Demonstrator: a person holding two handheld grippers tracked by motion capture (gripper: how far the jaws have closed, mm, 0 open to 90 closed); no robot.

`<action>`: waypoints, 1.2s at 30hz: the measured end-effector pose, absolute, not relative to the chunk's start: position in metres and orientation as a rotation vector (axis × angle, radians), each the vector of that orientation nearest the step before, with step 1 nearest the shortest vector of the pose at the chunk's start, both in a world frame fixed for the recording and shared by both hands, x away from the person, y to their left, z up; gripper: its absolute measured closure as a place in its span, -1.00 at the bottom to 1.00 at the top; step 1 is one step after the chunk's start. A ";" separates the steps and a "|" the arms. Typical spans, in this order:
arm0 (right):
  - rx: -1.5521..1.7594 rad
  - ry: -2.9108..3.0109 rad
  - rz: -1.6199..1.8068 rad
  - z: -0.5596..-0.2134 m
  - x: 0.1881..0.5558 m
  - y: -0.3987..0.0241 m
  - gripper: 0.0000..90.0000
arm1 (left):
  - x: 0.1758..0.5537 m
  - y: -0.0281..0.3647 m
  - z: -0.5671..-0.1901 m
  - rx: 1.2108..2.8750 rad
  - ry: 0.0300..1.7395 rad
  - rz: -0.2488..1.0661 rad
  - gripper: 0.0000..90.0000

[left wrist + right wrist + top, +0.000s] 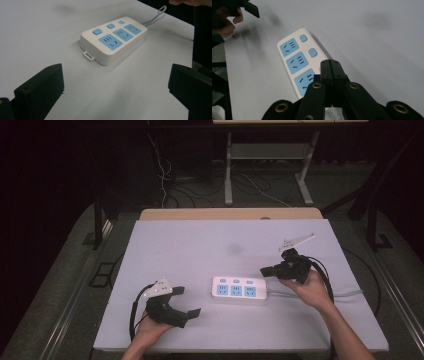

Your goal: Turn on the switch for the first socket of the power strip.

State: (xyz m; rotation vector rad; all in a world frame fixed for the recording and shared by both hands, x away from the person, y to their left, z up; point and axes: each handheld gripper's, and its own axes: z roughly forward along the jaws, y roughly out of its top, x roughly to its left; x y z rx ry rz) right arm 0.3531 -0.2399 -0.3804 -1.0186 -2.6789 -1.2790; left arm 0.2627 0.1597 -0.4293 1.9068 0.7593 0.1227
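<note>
High view: power strip [237,290] mid-table between spread left gripper [186,302] and pinched-together right gripper [266,270].

The table [190,245] lies bare from nine through twelve to three o'clock; the power strip [236,289] and its cord [345,294] block the centre towards four.

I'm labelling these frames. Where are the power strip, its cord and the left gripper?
power strip [237,290]: high view, middle of its white top face.
cord [157,15]: left gripper view, the grey loop behind the strip.
left gripper [186,302]: high view, midway between its open fingers.
</note>
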 end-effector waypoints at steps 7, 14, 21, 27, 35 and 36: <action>-1.053 -2.668 -1.297 -0.374 0.346 -0.252 0.77 | 0.262 0.160 -0.429 1.904 0.761 0.123 -1.00; -1.125 -2.648 -1.313 -0.369 0.338 -0.266 0.33 | 0.262 0.160 -0.429 1.902 0.762 0.123 -1.00; -1.192 -2.632 -1.340 -0.369 0.324 -0.280 -0.14 | 0.262 0.160 -0.429 1.900 0.764 0.122 -1.00; -1.247 -2.611 -1.361 -0.372 0.312 -0.291 -0.66 | 0.262 0.161 -0.429 1.895 0.766 0.123 -1.00; -1.309 -2.569 -1.401 -0.382 0.295 -0.307 -0.99 | 0.262 0.160 -0.429 1.897 0.767 0.123 -1.00; -1.317 -2.564 -1.407 -0.383 0.293 -0.308 -0.99 | 0.262 0.160 -0.429 1.895 0.768 0.123 -1.00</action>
